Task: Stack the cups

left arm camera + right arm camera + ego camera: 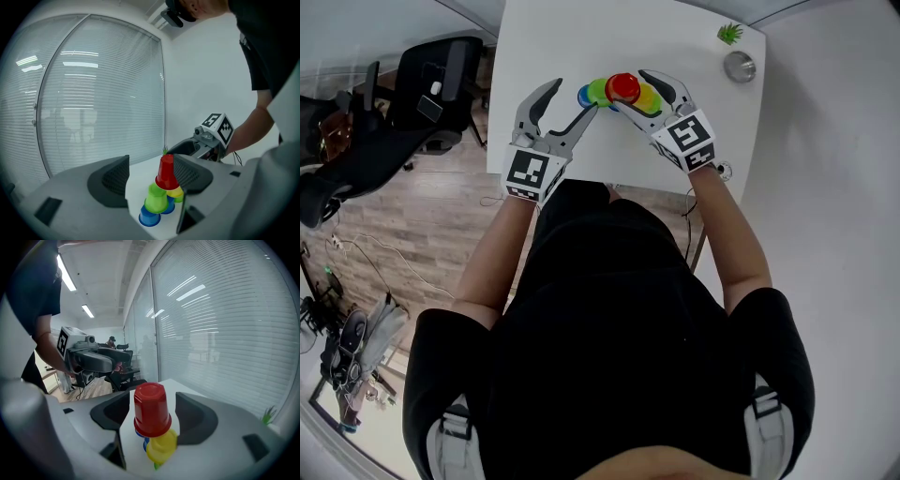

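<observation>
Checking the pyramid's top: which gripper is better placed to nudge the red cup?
Right, probably: the right gripper's open jaws flank the red cup on top, while the left gripper sits open beside the lower cups.

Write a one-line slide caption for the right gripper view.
Open right gripper straddles the upturned red cup, which rests partly on a yellow cup.

A red cup (623, 87) crowns coloured cups (598, 92) on the white table (581, 37).
</observation>
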Motion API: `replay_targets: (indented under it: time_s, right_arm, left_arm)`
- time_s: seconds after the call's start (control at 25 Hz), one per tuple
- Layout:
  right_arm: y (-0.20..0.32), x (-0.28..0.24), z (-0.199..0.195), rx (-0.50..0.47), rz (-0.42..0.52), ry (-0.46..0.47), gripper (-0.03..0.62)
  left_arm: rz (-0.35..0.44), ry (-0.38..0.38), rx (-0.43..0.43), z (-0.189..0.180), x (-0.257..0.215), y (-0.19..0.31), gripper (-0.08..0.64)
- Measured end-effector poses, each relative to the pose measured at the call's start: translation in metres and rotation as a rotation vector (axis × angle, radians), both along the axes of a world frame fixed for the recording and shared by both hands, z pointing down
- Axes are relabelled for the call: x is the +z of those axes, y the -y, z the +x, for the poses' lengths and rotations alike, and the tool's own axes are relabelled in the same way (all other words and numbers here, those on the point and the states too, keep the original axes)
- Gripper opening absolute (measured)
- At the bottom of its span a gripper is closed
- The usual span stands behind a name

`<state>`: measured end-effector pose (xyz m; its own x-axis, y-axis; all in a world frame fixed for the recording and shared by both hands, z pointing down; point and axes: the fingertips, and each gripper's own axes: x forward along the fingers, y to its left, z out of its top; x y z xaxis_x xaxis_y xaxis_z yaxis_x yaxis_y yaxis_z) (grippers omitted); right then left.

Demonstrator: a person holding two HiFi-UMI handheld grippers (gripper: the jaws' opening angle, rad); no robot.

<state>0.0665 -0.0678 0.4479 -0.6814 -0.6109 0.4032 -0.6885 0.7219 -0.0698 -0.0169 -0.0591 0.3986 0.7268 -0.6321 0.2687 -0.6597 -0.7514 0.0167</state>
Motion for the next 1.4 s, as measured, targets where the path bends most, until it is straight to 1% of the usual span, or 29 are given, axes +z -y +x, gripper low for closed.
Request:
replay_targets:
  time_s: [0.12,0.32,0.4,0.52,0.6,0.64,0.68,0.76,0.88,0.96,1.04,1.2,1.4]
  right_arm:
    - [-0.003,-0.01,0.008,0.012,0.015,0.008,0.314]
    - [-0.02,-0.034,0.021,0.055,0.04,0.036,0.314]
    - [-0.029,-0.041,0.026,0.078,0.048,0.044,0.313]
    - [-0.043,-0.05,0.03,0.134,0.062,0.069,0.307]
    - [-0.054,-0.059,0.028,0.173,0.076,0.094,0.286]
    - [-0.06,-0.065,0.025,0.188,0.087,0.109,0.263]
    - [-0.067,-0.072,0.022,0.202,0.101,0.124,0.234]
    - [-0.081,-0.084,0.012,0.227,0.132,0.142,0.207]
    - [-0.105,-0.093,-0.007,0.259,0.181,0.146,0.181]
    - [-0.12,-0.097,-0.02,0.283,0.212,0.144,0.147]
    - [-0.135,-0.102,-0.031,0.31,0.231,0.149,0.119]
    - [-0.162,-0.112,-0.047,0.349,0.264,0.158,0.085]
    - [-0.189,-0.124,-0.058,0.397,0.301,0.159,0.028]
  left_arm:
    - [0.023,-0.006,-0.002,0.0,-0.01,0.0,0.305]
    - [0.032,-0.009,0.013,-0.004,-0.023,-0.01,0.302]
    - [0.029,-0.011,0.032,-0.006,-0.028,-0.018,0.299]
    - [0.008,0.004,0.085,-0.009,-0.025,-0.033,0.284]
    - [-0.013,0.012,0.122,-0.014,-0.022,-0.044,0.273]
    - [-0.017,0.005,0.141,-0.015,-0.024,-0.05,0.265]
    - [-0.014,-0.006,0.161,-0.016,-0.027,-0.056,0.253]
    - [0.005,-0.036,0.209,-0.016,-0.036,-0.069,0.227]
    - [0.056,-0.074,0.278,-0.02,-0.049,-0.09,0.124]
    - [0.084,-0.087,0.311,-0.026,-0.054,-0.103,0.06]
    - [0.101,-0.097,0.337,-0.032,-0.059,-0.116,0.015]
    - [0.126,-0.112,0.374,-0.041,-0.068,-0.14,0.011]
    - [0.147,-0.115,0.396,-0.052,-0.077,-0.162,0.011]
